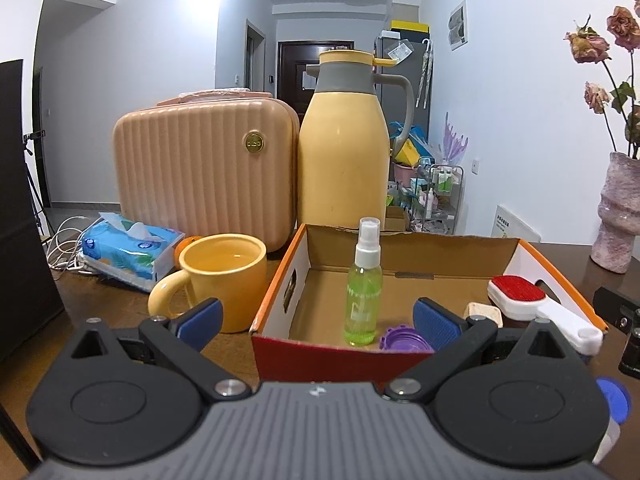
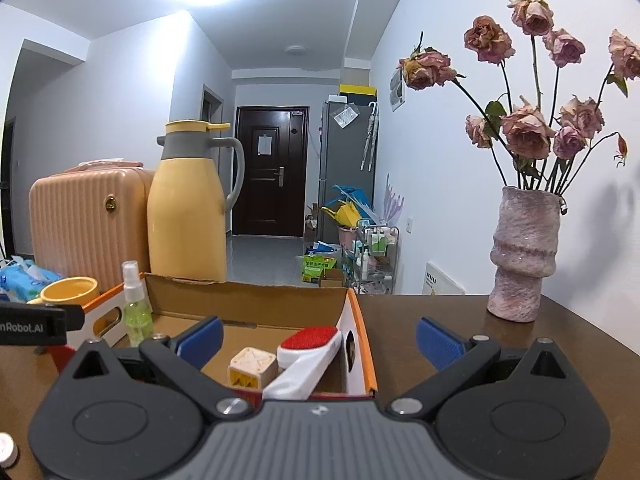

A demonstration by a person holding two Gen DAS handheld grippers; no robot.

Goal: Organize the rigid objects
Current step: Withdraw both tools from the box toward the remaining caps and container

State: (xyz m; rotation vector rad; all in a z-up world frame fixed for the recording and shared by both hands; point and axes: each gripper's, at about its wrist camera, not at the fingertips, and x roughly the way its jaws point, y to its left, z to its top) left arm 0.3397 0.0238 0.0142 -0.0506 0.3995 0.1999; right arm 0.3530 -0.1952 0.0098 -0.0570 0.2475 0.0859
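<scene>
An open cardboard box (image 1: 440, 250) with orange rims stands on the brown table; it also shows in the right wrist view (image 2: 248, 298). Inside it stand a green spray bottle (image 1: 363, 296) (image 2: 136, 312), a purple lid (image 1: 402, 338), a beige cube (image 1: 482, 314) (image 2: 252, 368) and a red-and-white lint brush (image 1: 536, 304) (image 2: 310, 354). My left gripper (image 1: 318, 320) is open and empty at the box's near wall. My right gripper (image 2: 320, 338) is open and empty over the box's right near corner.
A yellow mug (image 1: 222, 276) stands left of the box. Behind are a yellow thermos jug (image 1: 344, 152), a pink ribbed case (image 1: 204, 172) and a tissue pack (image 1: 128, 250). A pink vase (image 2: 522, 256) with dried roses stands at the right. A blue-capped item (image 1: 612, 400) lies near right.
</scene>
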